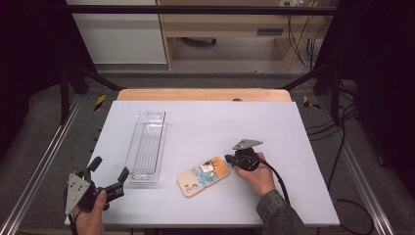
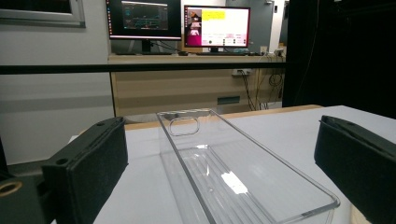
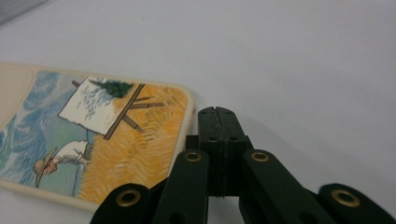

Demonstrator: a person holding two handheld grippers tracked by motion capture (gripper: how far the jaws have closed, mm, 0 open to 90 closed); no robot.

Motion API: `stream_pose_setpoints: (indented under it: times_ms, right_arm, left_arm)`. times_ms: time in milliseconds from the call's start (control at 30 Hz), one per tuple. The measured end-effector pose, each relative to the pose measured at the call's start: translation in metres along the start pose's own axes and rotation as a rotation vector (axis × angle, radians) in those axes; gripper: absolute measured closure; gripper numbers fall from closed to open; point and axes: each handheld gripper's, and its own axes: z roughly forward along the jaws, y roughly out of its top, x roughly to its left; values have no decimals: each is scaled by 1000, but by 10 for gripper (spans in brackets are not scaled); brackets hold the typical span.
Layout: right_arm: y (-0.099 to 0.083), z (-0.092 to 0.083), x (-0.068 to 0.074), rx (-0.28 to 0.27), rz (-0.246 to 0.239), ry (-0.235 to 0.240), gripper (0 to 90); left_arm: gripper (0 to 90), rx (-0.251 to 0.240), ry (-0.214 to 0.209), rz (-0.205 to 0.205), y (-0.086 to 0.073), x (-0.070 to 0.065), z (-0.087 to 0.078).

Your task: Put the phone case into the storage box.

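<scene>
The right claw (image 1: 228, 158) was seen with its jaws pressed together and nothing between them, its tip set just beside the near corner of the phone case (image 1: 203, 176); whether the tip touched the case's rim could not be told. In the right gripper view the closed right claw (image 3: 215, 110) was found next to the case's cream edge, and the phone case (image 3: 100, 133) was shown lying flat with its painted back up: a figure in a straw hat, an easel and an orange field. The case was laid near the middle of the bench (image 1: 274, 137), slanted, with its camera cutout turned toward the person's side.

The left claw (image 1: 108, 169) was held with its jaws wide apart and empty at the near left corner of the bench. A clear plastic tray (image 1: 147, 147) was placed lengthwise just ahead of it, left of the phone case and apart from it. In the left gripper view the clear plastic tray (image 2: 233, 177) was seen between the two spread pads but beyond them, empty, with a handle cutout in its far wall. Nothing was seen lying between the case and the tray. Beyond the bench, two lit monitors (image 2: 217, 25) were seen on a wooden desk (image 2: 187, 88).
</scene>
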Motion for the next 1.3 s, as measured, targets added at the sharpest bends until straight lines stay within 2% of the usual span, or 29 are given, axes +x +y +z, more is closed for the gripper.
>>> stream_pose_setpoints:
  times_ms: [33, 67, 100, 200, 233, 267, 300, 333, 433, 533, 567, 600, 633, 800, 933, 967, 1000, 1033, 1067, 1100, 1200, 1300]
  right_arm:
    - [-1, -4, -1, -24, 12, -14, 900]
    - [-1, -4, -1, -24, 12, -14, 900]
    - [-2, -14, -2, -78, 17, -39, 893]
    - [-5, -31, -3, -159, 31, -67, 811]
    - [-5, -31, -3, -159, 31, -67, 811]
    - [-6, -37, -3, -187, 37, -76, 754]
    - [-9, -53, -4, -259, 56, -86, 610]
    - [-9, -53, -4, -259, 56, -86, 610]
    - [-14, -73, -6, -308, 79, -117, 357]
    - [-24, -93, -8, -368, 97, -157, 213]
    - [-32, -103, -11, -410, 122, -166, 163]
    - [-34, -106, -11, -427, 130, -169, 138]
    - [-34, -106, -11, -427, 130, -169, 138]
    - [-52, -121, -18, -509, 137, -183, 59]
    - [-57, -129, -23, -542, 128, -186, 54]
    - [-58, -129, -23, -538, 128, -186, 54]
    - [-59, -128, -24, -528, 123, -185, 55]
    - [-59, -128, -24, -528, 123, -185, 55]
    - [-61, -126, -23, -510, 115, -190, 69]
    - [-61, -125, -23, -506, 110, -191, 73]
    - [-61, -124, -21, -488, 82, -208, 76]
    - [-61, -122, -20, -483, 77, -202, 78]
  left_arm:
    - [24, 1, -2, -1, 0, 0, 0]
    - [24, 1, -2, -1, 0, 0, 0]
    - [24, 6, -6, -2, 0, 0, 0]
    - [24, 20, -10, 11, 1, -2, 0]
    - [24, 24, -12, 18, 1, -3, 0]
    - [24, 24, -14, 22, 2, -4, -1]
    - [24, 27, -16, 27, 4, -6, -1]
    - [24, 27, -20, 27, 4, -7, -1]
    - [23, 42, -35, 49, 8, -11, -1]
    - [22, 57, -52, 71, 11, -17, 1]
    - [22, 64, -59, 85, 12, -19, 1]
    - [21, 71, -72, 88, 14, -23, 2]
    - [21, 71, -72, 88, 14, -23, 2]
    - [21, 121, -119, 135, 21, -36, 8]
    - [20, 159, -170, 167, 27, -53, 15]
    - [20, 168, -179, 174, 28, -57, 17]
    - [20, 171, -198, 172, 30, -63, 20]
    - [18, 173, -224, 187, 31, -70, 25]
    - [18, 195, -237, 199, 32, -76, 28]
    - [18, 217, -258, 190, 32, -82, 31]
    - [18, 246, -316, 203, 35, -99, 41]
    - [19, 307, -352, 250, 33, -113, 54]
